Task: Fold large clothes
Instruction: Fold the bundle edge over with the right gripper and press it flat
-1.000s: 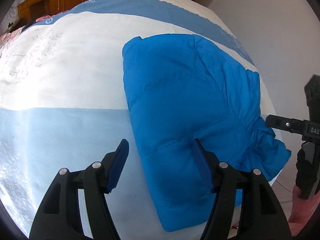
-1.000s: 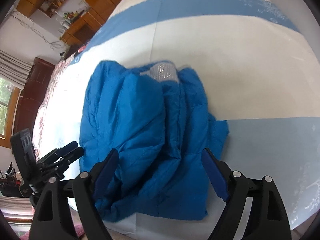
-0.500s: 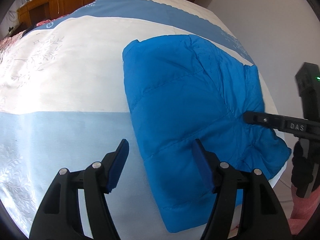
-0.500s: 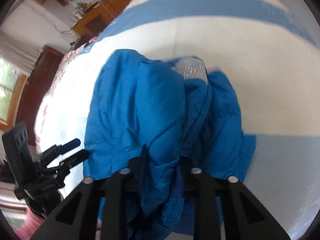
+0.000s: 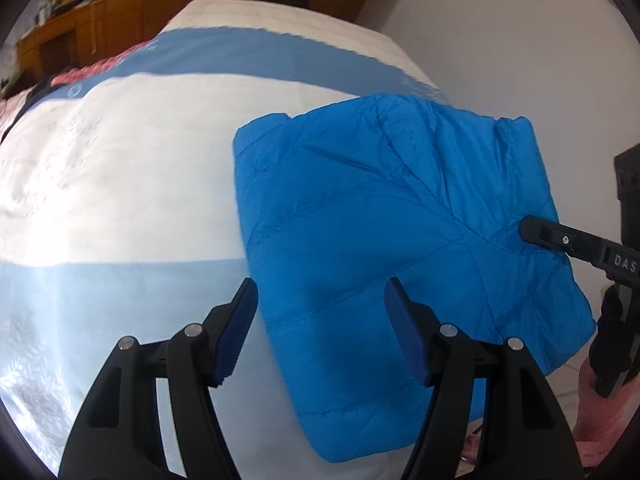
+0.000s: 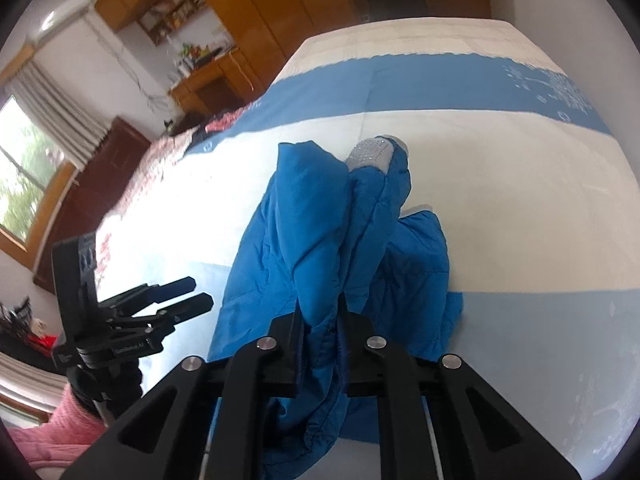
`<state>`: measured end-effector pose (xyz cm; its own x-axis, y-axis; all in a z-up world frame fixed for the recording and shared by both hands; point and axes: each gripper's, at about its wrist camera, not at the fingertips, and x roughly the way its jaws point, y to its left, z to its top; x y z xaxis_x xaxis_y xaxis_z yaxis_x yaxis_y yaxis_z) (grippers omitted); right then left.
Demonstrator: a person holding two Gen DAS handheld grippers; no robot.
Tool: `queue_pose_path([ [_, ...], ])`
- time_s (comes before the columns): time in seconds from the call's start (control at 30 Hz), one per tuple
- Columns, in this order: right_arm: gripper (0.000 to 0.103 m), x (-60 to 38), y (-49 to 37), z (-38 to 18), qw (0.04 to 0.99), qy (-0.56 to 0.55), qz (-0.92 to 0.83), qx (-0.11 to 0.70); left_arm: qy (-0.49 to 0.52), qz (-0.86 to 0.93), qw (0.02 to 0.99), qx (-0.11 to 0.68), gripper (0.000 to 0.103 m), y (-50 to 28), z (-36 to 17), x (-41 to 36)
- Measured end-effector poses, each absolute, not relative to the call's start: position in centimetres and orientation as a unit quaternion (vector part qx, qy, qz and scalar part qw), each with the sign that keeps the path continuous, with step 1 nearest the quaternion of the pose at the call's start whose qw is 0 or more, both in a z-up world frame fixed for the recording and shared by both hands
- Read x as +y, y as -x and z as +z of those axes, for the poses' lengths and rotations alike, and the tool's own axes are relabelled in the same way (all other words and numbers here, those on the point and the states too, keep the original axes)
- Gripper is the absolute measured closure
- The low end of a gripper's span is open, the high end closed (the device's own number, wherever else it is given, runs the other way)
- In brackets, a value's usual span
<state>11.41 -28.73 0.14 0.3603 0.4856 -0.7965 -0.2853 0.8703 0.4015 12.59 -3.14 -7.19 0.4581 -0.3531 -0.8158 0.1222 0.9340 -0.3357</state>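
A: The jacket (image 5: 384, 248) is seen lying on the bed (image 5: 120, 184), toward its near right corner, already folded into a thick blue block.

B: And the right claw (image 6: 320, 320) is clamped on a bunched ridge of it. A fat wad of padding is squeezed between the jaws.

A: The left claw (image 5: 320, 320) is held apart, nothing gripped. It hovers over the jacket's near left edge, one finger over the bedspread, the other over the fabric.

B: So a fold is judged to be in hand. It would be done best if the ridge were lifted only enough to clear the layers below, then carried straight across, so the stack is not dragged.

A: The near edge should be pinned or taken by the left claw, otherwise the slippery shell may be pulled along whole.

B: Edges now. The jacket's near corner is seen hanging close to the bed's edge, perhaps just over it. A pull toward the holder could see it slid off.

A: Plenty of open bedspread is shown to the left and far side. The fold is better carried that way.

B: The wall (image 5: 500, 40) is close on the right; little room is left there.
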Motion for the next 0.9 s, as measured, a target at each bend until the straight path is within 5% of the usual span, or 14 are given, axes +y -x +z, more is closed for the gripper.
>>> queue_pose_path([
  [0.6,0.081,-34.4,-11.4,-13.6,0.791,-0.145,0.141,0.578,0.025,-0.168,0.823,0.542,0.033,-13.6,-13.6,-10.9],
  [0.9,0.073,-33.8,-8.7,-5.8,0.844,-0.067,0.117,0.519,0.052,-0.146,0.839,0.522,0.041,-11.9,-8.5,-9.1],
])
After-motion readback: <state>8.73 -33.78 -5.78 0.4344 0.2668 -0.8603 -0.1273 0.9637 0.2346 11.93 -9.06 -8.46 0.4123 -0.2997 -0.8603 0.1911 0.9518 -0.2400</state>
